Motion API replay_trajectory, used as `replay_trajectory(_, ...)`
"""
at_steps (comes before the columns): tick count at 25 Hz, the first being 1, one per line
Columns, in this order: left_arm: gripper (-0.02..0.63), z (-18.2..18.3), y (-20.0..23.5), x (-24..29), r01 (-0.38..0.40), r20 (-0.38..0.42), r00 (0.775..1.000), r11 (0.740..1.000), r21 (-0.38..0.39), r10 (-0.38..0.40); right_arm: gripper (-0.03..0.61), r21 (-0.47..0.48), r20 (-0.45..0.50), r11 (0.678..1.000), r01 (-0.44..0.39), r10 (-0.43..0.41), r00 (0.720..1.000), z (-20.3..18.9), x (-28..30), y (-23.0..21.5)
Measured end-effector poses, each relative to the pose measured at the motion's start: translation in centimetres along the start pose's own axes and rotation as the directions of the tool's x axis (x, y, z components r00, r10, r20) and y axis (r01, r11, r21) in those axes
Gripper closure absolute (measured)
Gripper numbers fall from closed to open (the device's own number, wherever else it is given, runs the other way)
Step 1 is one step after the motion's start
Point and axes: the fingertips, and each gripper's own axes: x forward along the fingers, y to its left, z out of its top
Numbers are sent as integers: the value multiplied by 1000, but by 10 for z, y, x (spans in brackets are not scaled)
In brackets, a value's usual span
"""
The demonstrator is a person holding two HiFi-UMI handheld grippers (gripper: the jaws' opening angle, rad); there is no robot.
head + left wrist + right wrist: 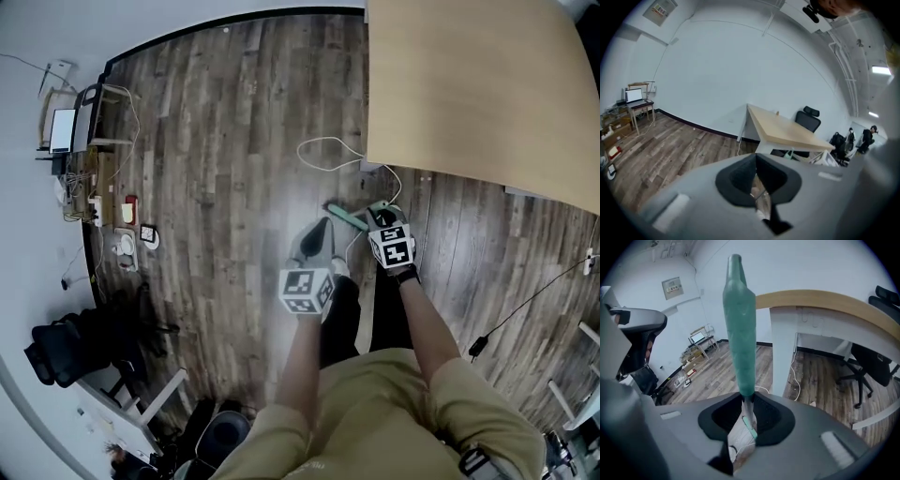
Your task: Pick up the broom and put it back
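Note:
The broom's green handle (740,324) rises straight out of my right gripper (747,401), whose jaws are shut on the thin pole just below the green grip. In the head view a short stretch of that green handle (345,217) shows over the wood floor, just left of the right gripper (380,216). The broom's head is hidden. My left gripper (322,230) hangs beside it, a little lower left in that view. In its own view, the left gripper (756,158) has its jaws together with nothing between them.
A light wooden table (469,94) stands just beyond the grippers, its white leg (783,357) close behind the broom. A white cable (328,155) loops on the floor. Cluttered shelves (94,178) line the left wall. A black office chair (867,371) sits under the table.

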Motion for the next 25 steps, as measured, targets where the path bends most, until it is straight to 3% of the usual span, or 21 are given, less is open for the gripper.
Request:
replay_trajectory(6,611,-18,4,33,32,-57,998,997,68,-28,497,-1,14,1000,24,-24,1000,23,48,-40)
replay_trajectory(11,611,-12,7,46,33,-55,998,997,73,-29,495,-35,15,999,2,-1,1000,34,66,-40)
replay_trajectory(15,611,-11,1,54,39,-54,998,996,78,-34,495,64,51,997,35,-38,998,34,71,-61)
replay_trajectory(20,611,-20,-1,56,30,-66,997,997,65,-26,491,89,78,995,44,-51,996,34,67,-74)
replay_trajectory(25,611,-27,-4,53,35,-80,996,998,59,-31,483,175,123,983,50,-72,990,29,55,-87)
